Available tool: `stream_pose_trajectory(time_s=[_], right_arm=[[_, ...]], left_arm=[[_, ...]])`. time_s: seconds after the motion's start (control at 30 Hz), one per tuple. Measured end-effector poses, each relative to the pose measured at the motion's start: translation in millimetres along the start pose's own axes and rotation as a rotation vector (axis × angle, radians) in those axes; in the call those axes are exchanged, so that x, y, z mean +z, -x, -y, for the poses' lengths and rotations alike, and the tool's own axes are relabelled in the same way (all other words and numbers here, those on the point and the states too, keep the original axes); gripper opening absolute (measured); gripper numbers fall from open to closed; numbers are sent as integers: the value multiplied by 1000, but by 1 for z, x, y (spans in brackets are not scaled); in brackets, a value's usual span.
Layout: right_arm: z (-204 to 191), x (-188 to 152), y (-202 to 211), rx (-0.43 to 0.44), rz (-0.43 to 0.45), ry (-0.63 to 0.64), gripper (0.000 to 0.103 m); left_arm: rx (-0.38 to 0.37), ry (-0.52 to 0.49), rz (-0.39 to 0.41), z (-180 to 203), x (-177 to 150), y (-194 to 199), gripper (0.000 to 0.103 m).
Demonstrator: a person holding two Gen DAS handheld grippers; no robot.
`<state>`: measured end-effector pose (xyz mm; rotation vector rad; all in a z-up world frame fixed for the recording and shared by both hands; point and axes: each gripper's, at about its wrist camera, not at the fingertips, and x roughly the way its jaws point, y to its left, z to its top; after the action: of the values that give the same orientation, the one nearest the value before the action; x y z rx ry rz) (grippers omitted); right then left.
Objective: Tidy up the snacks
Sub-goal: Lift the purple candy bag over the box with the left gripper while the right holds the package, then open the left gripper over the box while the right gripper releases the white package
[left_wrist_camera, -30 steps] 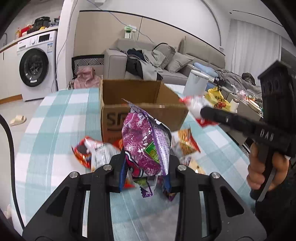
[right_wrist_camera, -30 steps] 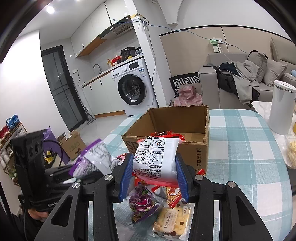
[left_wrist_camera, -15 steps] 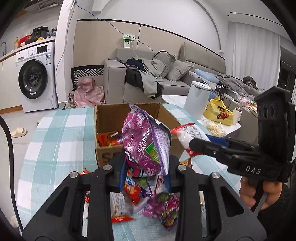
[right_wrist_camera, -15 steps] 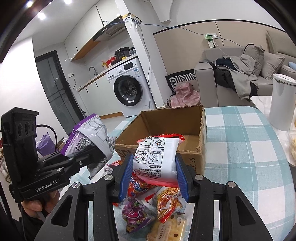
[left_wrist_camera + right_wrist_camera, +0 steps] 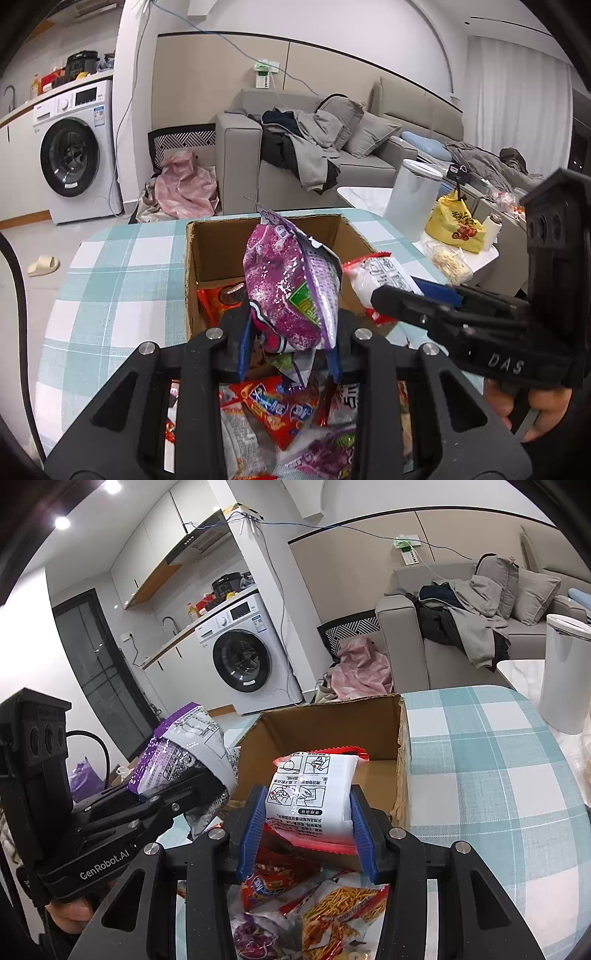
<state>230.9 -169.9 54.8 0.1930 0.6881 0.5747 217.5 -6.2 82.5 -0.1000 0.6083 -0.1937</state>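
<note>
Your left gripper [image 5: 290, 343] pinches the purple bag [image 5: 291, 288], right gripper [image 5: 308, 827] the white pack [image 5: 312, 797]; both crowd the box [image 5: 402, 746], centre frame, and could collide.

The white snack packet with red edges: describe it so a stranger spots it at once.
Find the open brown cardboard box on the checked table. Just before it, the right gripper pinches the white snack packet with red edges; it alone shows black line drawings.

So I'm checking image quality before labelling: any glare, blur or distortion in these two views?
Left wrist view: sharp, strong fisheye bending of the walls, dark corners, specular glare on the purple snack bag. Right wrist view: equally sharp and curved, two ceiling lights blown out, print on the white snack packet readable.
</note>
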Motion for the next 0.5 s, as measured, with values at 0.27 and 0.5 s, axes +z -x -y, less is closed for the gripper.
stream_pose_trajectory(time_s=[0.27,0.5], right_arm=[[8,6,-10,-1,-2,-25,45],[15,11,-17,-13,4,-57,45]], left_arm=[[26,3,-20,-5,10,-33,28],[37,18,-35,-10,16,-56,28]])
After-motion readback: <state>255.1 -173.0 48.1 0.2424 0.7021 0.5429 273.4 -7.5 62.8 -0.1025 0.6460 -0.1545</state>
